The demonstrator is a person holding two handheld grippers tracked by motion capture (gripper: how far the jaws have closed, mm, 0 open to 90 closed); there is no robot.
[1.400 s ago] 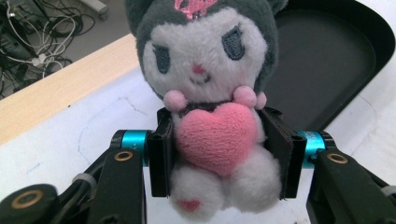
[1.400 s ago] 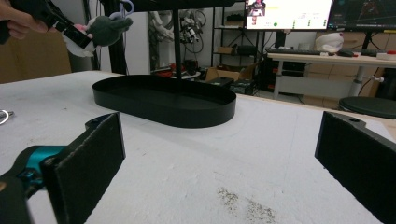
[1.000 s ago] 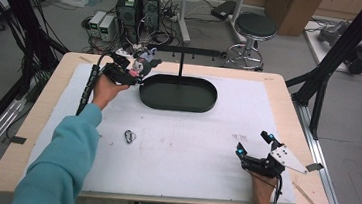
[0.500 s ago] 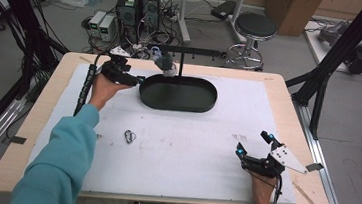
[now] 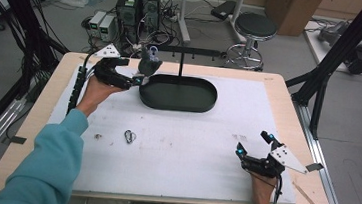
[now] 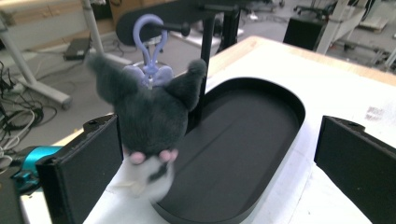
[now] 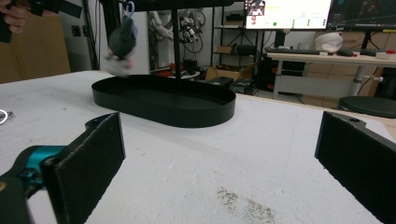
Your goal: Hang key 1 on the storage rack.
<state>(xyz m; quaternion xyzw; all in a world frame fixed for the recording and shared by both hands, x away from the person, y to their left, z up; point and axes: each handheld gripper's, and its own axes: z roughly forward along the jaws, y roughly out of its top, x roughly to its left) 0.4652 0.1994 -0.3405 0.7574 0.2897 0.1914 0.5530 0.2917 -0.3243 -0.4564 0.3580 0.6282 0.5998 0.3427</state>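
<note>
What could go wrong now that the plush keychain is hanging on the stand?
The grey plush hangs by its lilac clip near the very end of the stand's bar, so it could slide off. The left tool, its jaws just opened, sits close beside it and might knock it when pulling back.

High view: set above the near edge, facing forward and down across the whole tabletop. Left gripper view: riding low between its own jaws, close up to the grey plush toy and the black oval tray. Right gripper view: near tabletop level, facing across the white surface — well back from that tray. Shared by all three — tray, stand, hanging toy.
</note>
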